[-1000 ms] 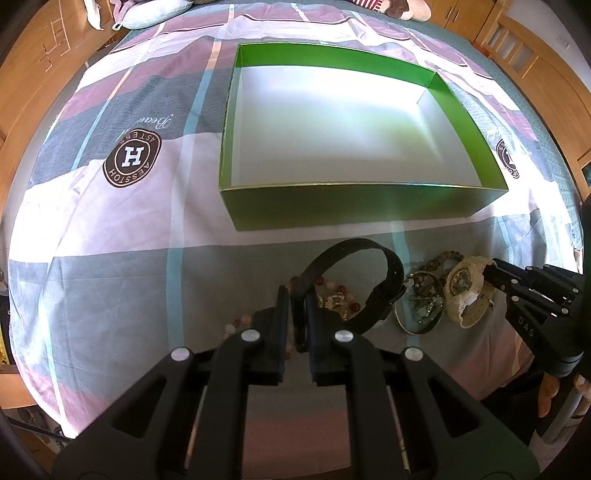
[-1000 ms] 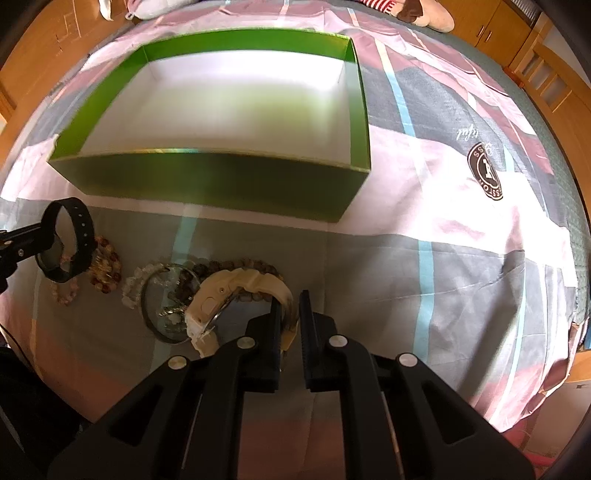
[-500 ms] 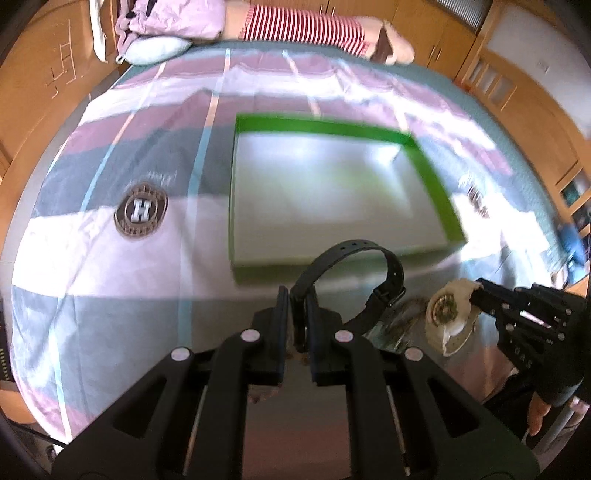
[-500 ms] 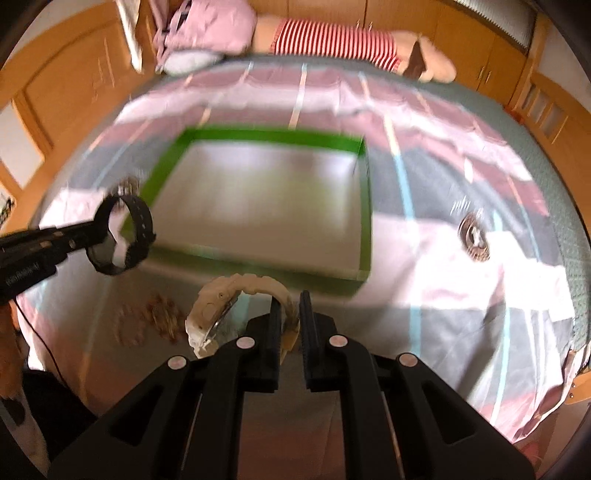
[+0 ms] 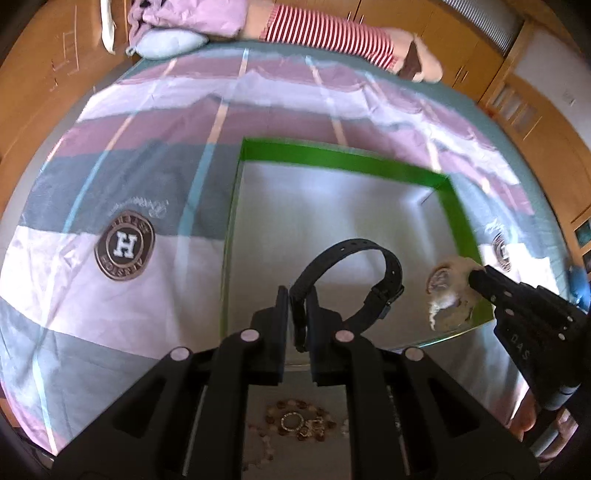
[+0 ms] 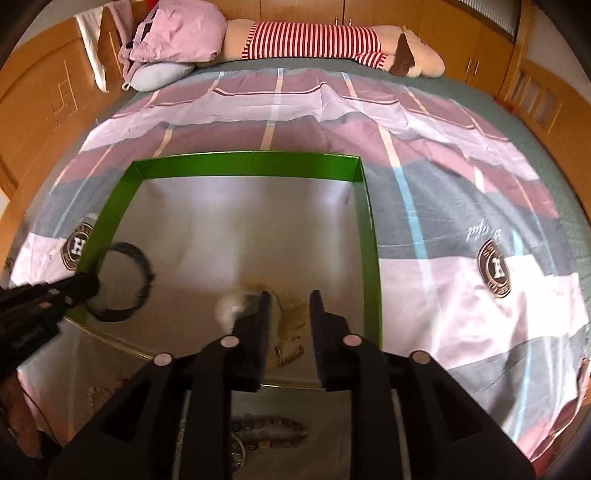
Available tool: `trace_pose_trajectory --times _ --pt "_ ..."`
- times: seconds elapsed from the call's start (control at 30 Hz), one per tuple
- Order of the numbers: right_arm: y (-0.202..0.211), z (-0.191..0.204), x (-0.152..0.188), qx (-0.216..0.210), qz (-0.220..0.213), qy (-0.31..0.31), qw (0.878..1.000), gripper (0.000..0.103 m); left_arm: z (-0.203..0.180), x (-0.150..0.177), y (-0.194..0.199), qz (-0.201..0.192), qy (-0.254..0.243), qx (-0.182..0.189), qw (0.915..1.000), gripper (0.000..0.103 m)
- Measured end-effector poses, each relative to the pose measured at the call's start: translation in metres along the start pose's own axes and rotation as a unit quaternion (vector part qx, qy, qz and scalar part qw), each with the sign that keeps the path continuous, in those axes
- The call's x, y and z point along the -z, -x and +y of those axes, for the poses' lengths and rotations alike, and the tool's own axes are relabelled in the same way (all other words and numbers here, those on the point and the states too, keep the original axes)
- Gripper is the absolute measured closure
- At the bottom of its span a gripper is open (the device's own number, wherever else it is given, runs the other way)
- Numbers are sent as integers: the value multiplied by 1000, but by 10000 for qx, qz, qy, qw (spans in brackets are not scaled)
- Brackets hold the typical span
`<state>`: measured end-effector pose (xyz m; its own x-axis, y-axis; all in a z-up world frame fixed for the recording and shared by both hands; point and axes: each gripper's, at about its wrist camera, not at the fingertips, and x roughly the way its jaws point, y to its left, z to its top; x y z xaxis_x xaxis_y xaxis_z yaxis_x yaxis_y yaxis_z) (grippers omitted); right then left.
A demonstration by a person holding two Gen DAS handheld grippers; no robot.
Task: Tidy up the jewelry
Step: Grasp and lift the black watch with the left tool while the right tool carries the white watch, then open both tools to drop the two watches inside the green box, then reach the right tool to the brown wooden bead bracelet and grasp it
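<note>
Tally: your left claw [image 5: 297, 312] grips the black watch [image 5: 354, 280] above the green box [image 6: 236, 162], your right claw [image 6: 288, 308] gapes over the blurred cream watch [image 6: 258, 306] (seemingly just dropped), bead bracelets [image 5: 299, 424] await on the bed.

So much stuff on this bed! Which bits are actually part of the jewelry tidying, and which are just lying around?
Part of the job:
- black watch, clamped in the left gripper
- cream watch, below the open right gripper
- green box
- bead bracelets on the bedspread

Just lying about:
- striped plush toy
- pink bag
- blue pillow
</note>
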<state>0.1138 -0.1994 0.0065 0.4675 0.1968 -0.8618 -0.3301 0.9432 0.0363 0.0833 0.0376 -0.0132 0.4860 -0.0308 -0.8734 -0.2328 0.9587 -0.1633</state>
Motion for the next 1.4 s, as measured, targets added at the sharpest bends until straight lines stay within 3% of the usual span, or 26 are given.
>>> trace_pose_trajectory --times 0.07,0.2,0.3,0.43,0.5,0.7,0.97,1.27,1.4 --pt "10 0 1 -9 -152 3 9999 62 0 2 -8 97 -10 -64 9999 89" --pt "34 3 10 -321 -242 124 9991 62 1 3 -4 18 -15 -2 10000 70" --pt "45 12 28 -733 113 443 9963 62 1 10 14 -85 -82 39 9999 70" --pt "41 30 54 -1014 614 868 9892 62 2 27 32 78 -266 -31 9996 68" --pt "33 39 67 -873 817 1055 9872 62 3 39 34 291 -399 -131 9987 68" --pt "2 42 90 -396 1326 1152 9836 62 4 66 29 317 -468 -325 9979 68" --pt "-6 46 93 -309 1404 1242 9818 62 -14 80 37 -14 -690 -270 9973 68" --pt "-11 48 92 -278 1456 1241 9811 62 -19 81 36 -3 -749 -324 9967 67" --pt "-11 48 92 -270 1455 1235 9812 56 -21 83 36 -9 -782 -343 9963 65"
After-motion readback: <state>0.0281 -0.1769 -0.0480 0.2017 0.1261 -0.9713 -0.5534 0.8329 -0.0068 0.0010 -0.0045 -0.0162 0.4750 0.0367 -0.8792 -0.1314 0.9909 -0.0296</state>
